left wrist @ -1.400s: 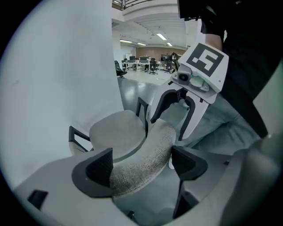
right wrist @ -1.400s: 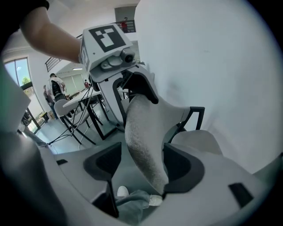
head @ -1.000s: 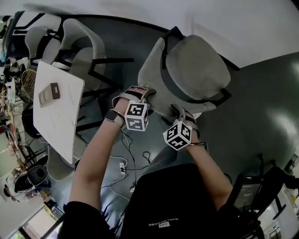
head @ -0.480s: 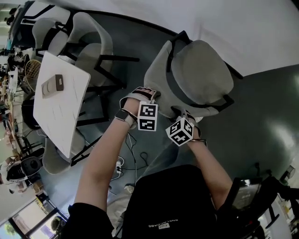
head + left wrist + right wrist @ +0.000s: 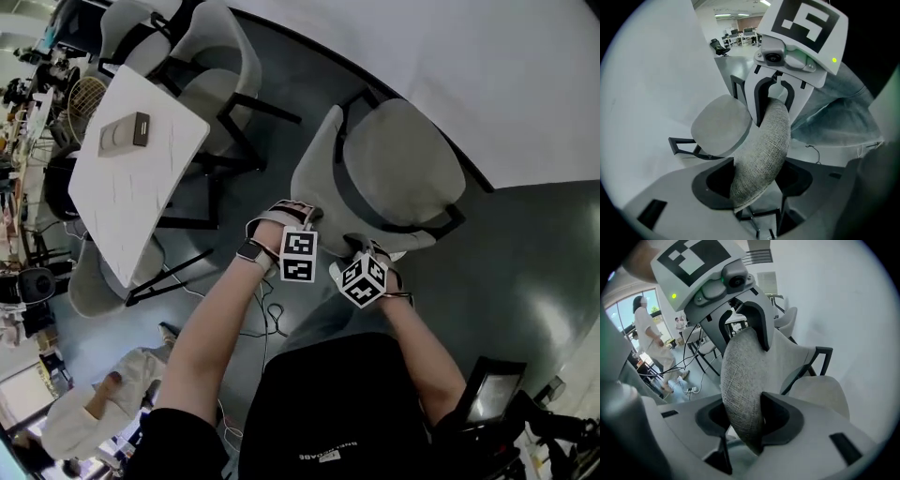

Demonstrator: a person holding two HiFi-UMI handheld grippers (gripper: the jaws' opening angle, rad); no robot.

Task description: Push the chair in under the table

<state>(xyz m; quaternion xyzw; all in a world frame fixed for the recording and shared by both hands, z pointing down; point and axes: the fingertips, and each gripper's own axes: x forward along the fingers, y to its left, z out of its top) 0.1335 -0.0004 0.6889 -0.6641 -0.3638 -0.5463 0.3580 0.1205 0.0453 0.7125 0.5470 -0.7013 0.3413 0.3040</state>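
Observation:
The grey upholstered chair (image 5: 403, 159) stands on the dark floor, to the right of the white table (image 5: 141, 178) and apart from it. My left gripper (image 5: 307, 214) grips the top edge of its backrest (image 5: 764, 150). Its jaws are closing and the fabric fills the gap between the pads. My right gripper (image 5: 364, 246) holds the same backrest edge (image 5: 740, 380) a little further right, pads pressed on the fabric. In the left gripper view, the left gripper (image 5: 757, 183) faces the right gripper (image 5: 773, 93) along the curved backrest. The right gripper view shows the right gripper (image 5: 745, 423) the same way.
Other grey chairs (image 5: 202, 66) stand round the table, which carries a grey box (image 5: 122, 134). Cables (image 5: 267, 309) lie on the floor by my left arm. A person (image 5: 84, 412) is at the lower left. A white wall (image 5: 469, 56) runs behind the chair.
Both grippers and the chair's backrest have shifted left, and the gap between chair and table has narrowed. The view has swung, so the table sits higher in the picture.

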